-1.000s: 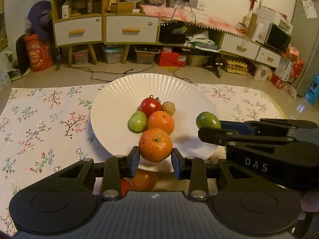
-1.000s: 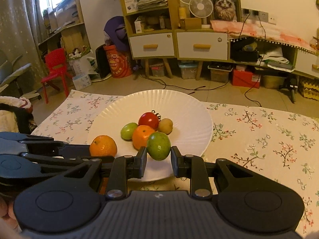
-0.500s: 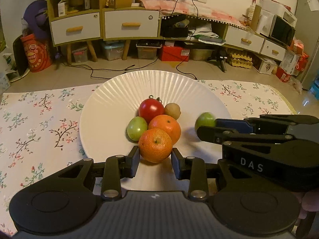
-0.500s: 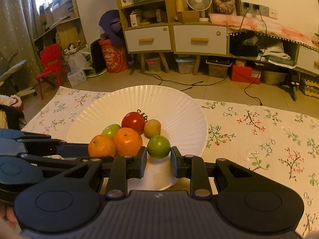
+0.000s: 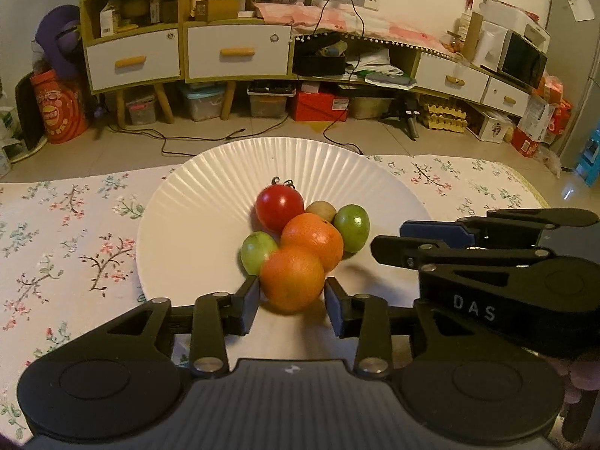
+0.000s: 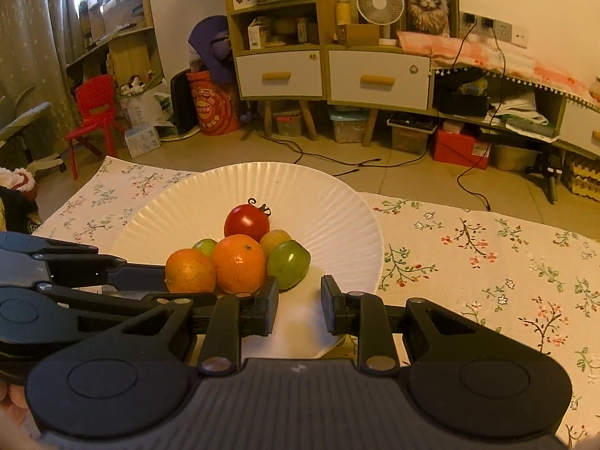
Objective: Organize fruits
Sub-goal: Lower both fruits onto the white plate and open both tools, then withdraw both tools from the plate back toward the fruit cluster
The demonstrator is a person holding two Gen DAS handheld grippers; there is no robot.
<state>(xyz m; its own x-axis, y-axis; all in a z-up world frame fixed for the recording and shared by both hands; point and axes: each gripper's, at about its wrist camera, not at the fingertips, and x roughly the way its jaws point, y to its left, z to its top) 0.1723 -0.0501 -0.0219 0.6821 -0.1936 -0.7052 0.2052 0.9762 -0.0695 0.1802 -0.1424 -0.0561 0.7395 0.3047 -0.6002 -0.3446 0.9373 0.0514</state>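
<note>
Presently the left gripper (image 5: 291, 296) stands parted around the near orange (image 5: 291, 277) on the white plate (image 5: 210, 195), while the right gripper (image 6: 299, 302), open and empty, sits just behind the green fruit (image 6: 288, 263).

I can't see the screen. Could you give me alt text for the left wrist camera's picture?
Six small fruits sit clustered on a white fluted plate: a red tomato, two oranges, two green fruits and a small brown one. The left tool is open around the nearest orange; the right tool reaches in beside it.
</note>
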